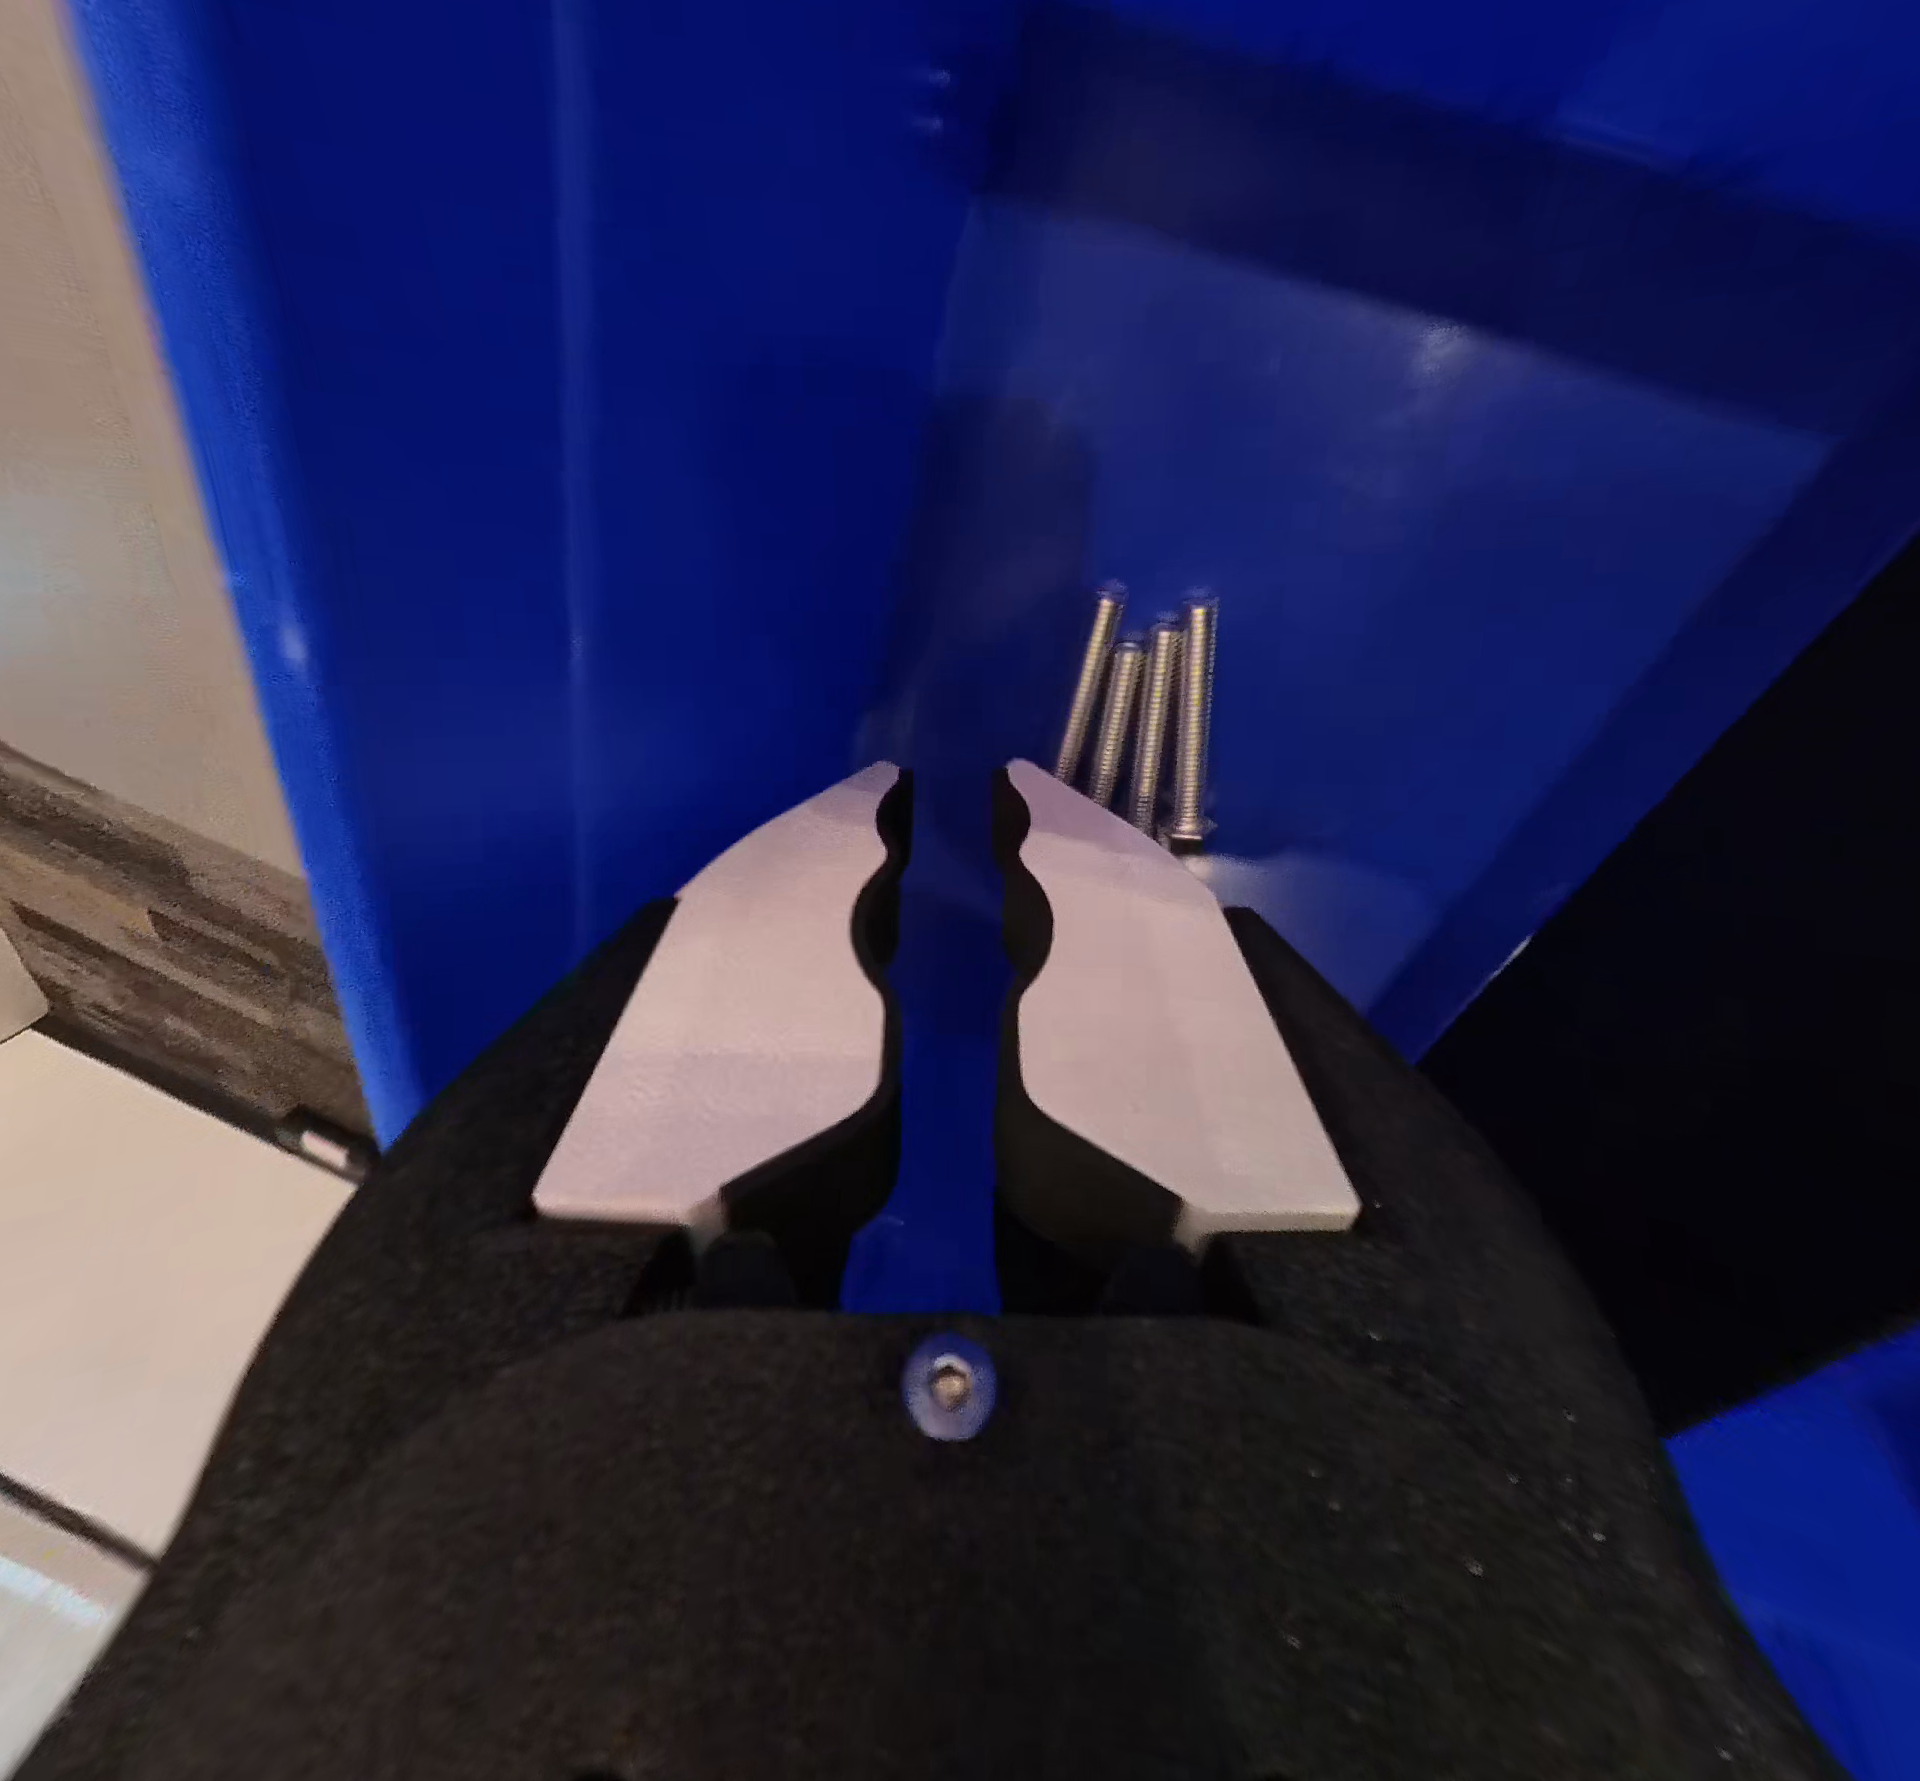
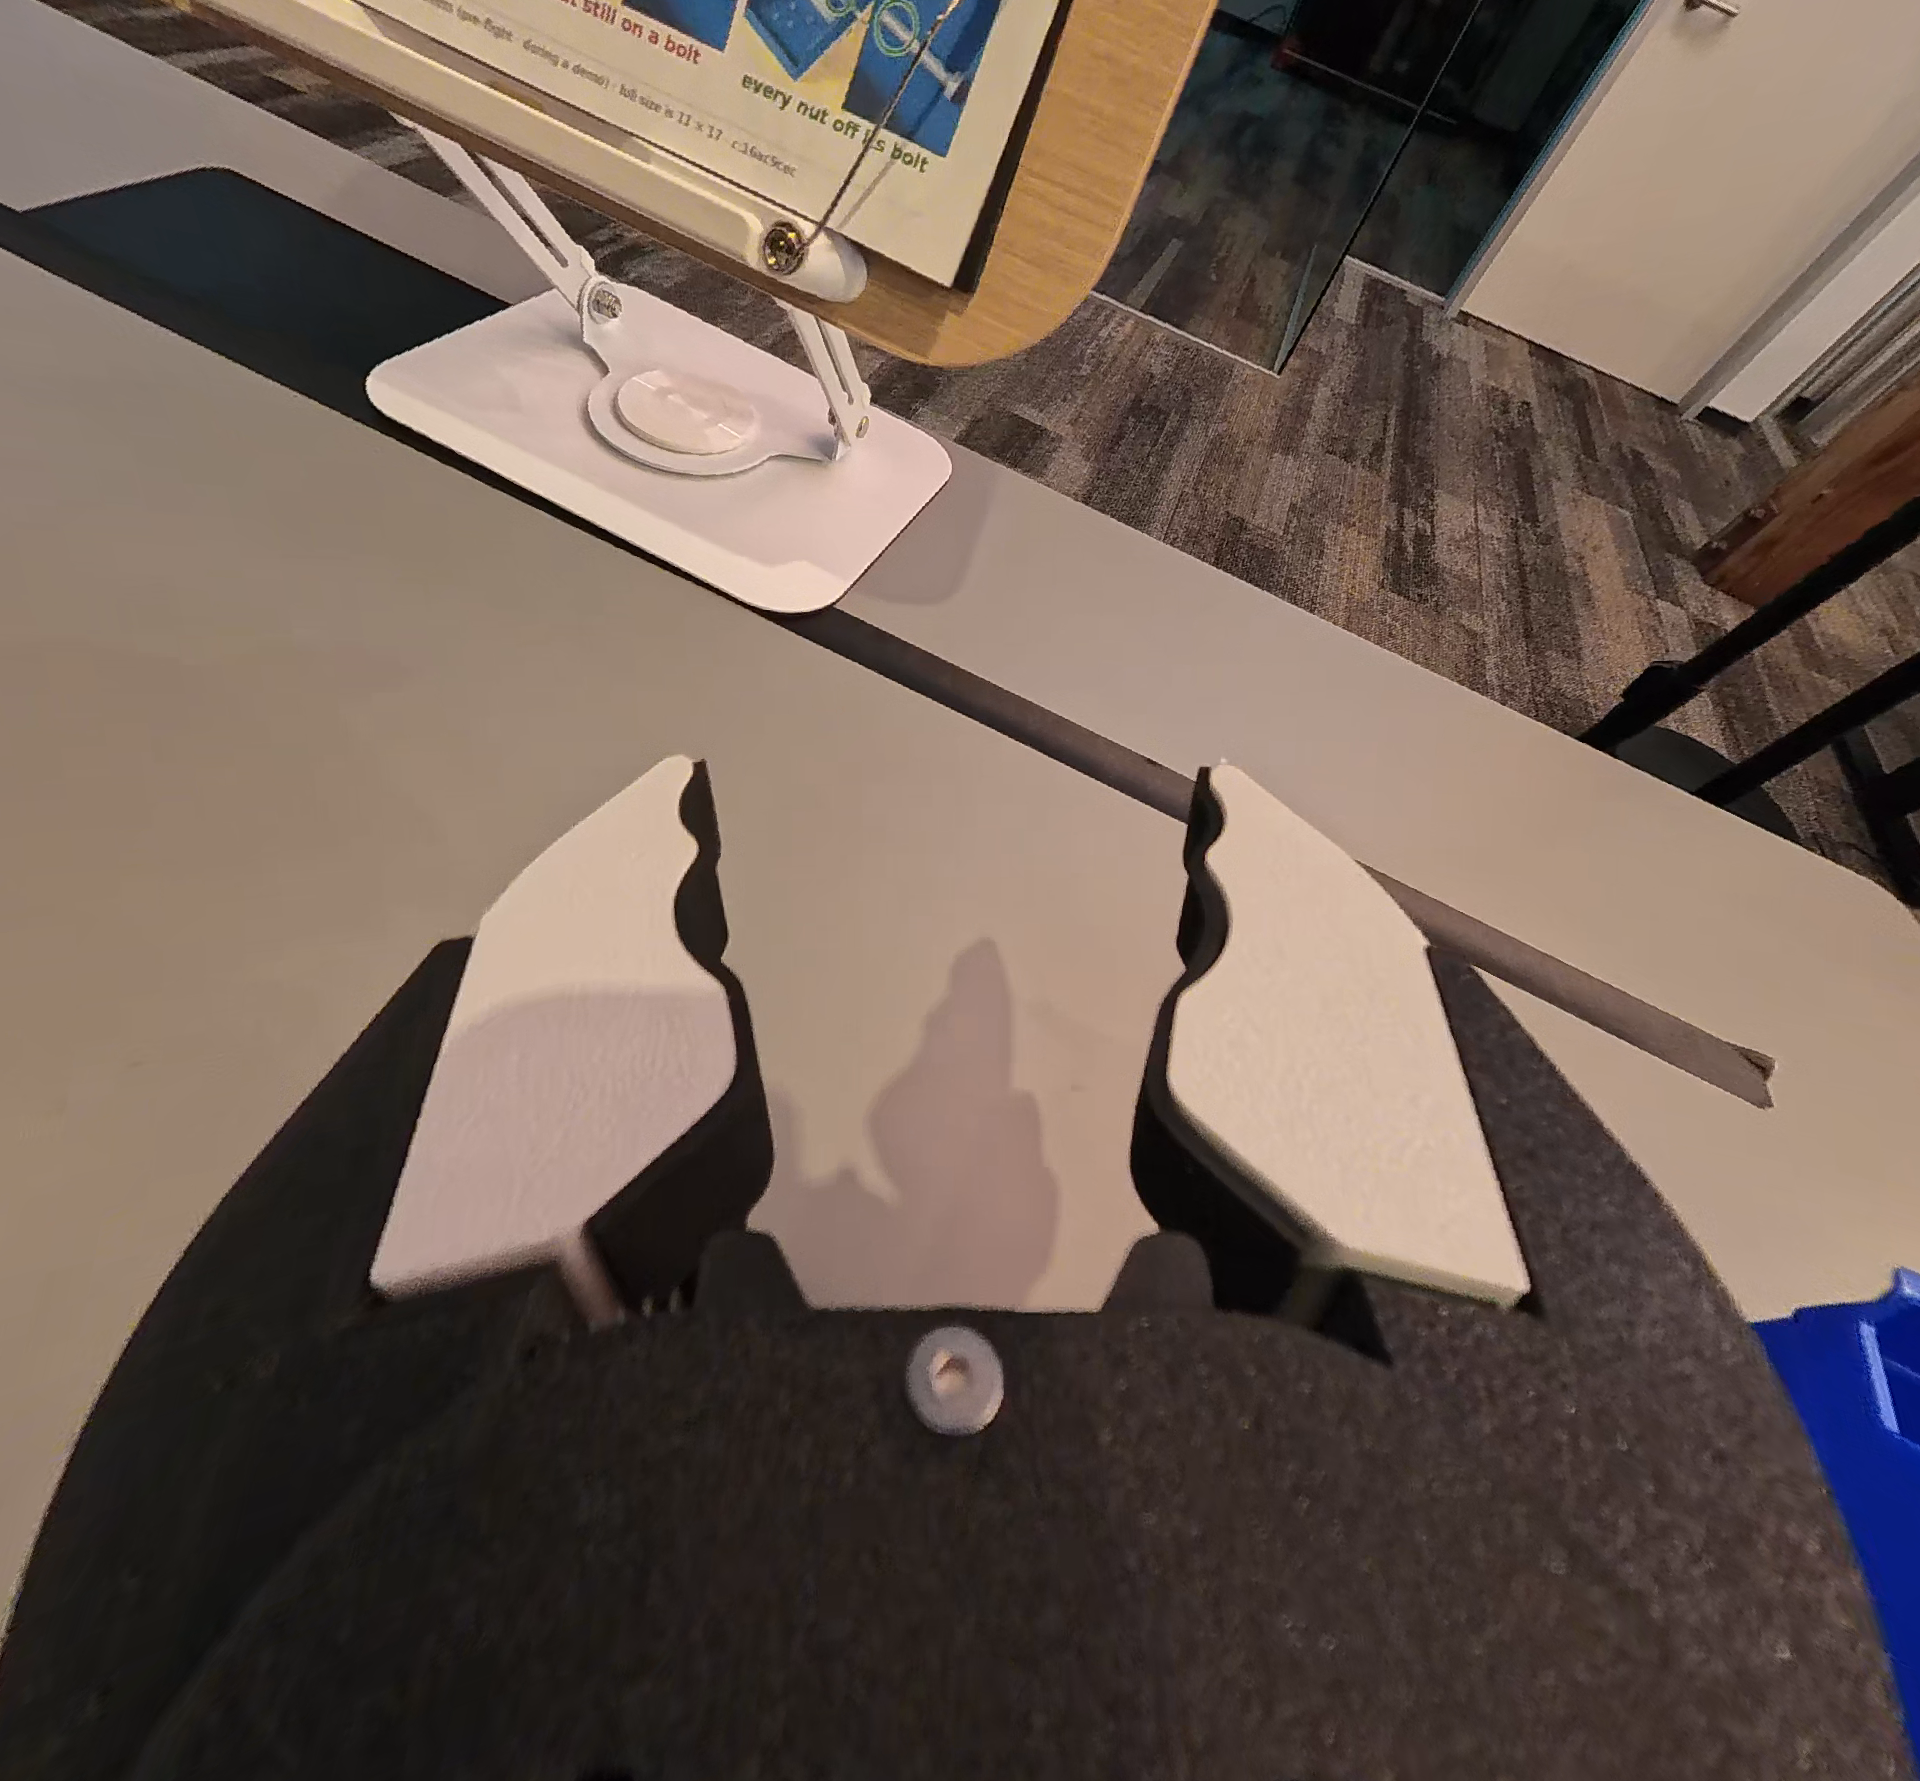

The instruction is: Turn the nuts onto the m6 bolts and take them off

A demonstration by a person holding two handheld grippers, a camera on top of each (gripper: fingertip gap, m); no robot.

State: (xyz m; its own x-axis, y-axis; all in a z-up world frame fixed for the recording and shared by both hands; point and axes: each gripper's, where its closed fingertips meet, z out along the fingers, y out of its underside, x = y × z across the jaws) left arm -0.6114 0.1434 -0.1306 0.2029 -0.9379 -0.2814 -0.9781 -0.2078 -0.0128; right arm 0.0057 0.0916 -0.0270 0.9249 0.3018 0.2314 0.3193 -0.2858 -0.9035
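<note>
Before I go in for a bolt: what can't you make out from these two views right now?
- Nuts: none visible in either view.
- Bolts: lower ends hidden behind the left claw, left wrist view.
- Blue bin: cut off by the right wrist view's edge.
- Right claw: open over bare table.

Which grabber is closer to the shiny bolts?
Left. The left gripper is inside the blue bin, just short of the bolts. The right gripper hangs over bare table.

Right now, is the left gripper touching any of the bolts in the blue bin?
Cannot tell. In the left wrist view the left gripper is empty, but its right finger overlaps the bolts.
</note>
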